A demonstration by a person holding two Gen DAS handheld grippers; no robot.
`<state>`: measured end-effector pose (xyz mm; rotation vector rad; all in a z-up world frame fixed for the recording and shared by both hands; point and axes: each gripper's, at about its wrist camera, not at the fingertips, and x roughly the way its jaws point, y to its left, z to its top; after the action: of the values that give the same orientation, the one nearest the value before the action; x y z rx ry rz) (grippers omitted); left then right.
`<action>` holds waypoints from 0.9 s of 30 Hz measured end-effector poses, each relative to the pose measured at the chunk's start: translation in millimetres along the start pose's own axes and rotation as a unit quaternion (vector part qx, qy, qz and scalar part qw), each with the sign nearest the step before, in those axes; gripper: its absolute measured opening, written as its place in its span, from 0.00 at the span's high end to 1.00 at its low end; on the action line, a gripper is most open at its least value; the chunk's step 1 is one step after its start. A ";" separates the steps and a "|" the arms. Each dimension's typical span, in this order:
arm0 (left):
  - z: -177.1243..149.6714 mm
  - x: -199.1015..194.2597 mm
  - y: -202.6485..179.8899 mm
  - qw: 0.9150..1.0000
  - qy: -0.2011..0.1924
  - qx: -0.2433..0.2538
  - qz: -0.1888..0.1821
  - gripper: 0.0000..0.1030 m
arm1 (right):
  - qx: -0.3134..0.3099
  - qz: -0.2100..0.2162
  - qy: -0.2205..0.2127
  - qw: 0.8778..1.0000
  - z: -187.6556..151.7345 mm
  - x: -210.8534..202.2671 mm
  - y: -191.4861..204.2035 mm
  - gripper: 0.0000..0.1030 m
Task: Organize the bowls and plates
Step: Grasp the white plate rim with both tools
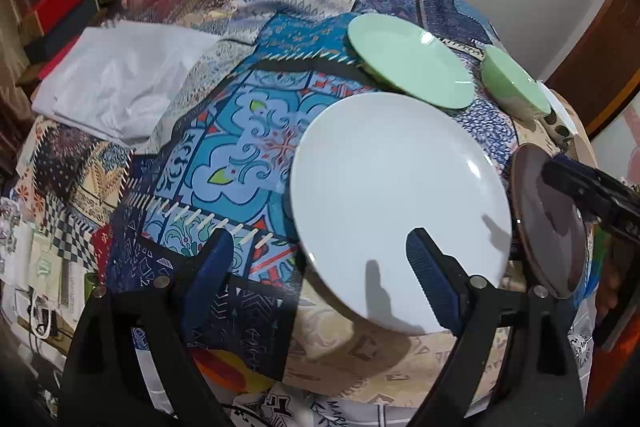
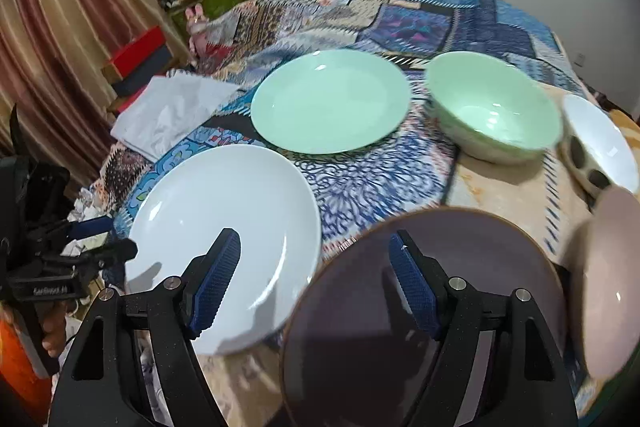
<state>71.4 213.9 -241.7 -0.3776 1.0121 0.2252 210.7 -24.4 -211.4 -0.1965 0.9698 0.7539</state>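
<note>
White plate (image 1: 400, 203) lies under the open left hand-held gripper (image 1: 320, 259); mauve plate (image 2: 432, 307) under the open right hand-held gripper (image 2: 316, 271).

A patchwork-patterned cloth in blues, beiges and reds (image 2: 380, 179) covers the whole carrying surface, hiding what it is. Directly on the cloth lie a large round white plate (image 2: 224, 227), a round mint-green plate (image 2: 328, 103) beyond it, and a mint-green bowl (image 2: 492, 115) to the right of that. Further right stands a white bowl with dark spots on its outside (image 2: 600, 143). In the foreground lie a round dark brownish-purple plate (image 2: 480, 267) and, at the right edge, a pale pink dish (image 2: 612, 287). A crumpled white sheet, paper or plastic (image 2: 172, 111), lies to the left.
</note>
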 end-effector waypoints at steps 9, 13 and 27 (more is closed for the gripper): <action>-6.8 18.6 11.4 0.999 0.025 -0.011 -0.035 0.50 | -0.018 -0.003 0.055 0.998 14.2 42.9 3.1 0.62; -8.5 18.7 7.3 0.999 0.025 0.004 -0.042 0.64 | -0.016 -0.004 0.071 0.997 14.5 52.5 2.3 0.67; -4.8 18.9 19.0 0.998 0.029 -0.012 -0.055 0.77 | -0.032 0.019 0.096 0.995 6.1 54.3 23.1 0.76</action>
<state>70.6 229.4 -264.0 -0.4631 1.0430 0.1291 217.9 22.1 -247.6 -0.3121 1.1344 0.8117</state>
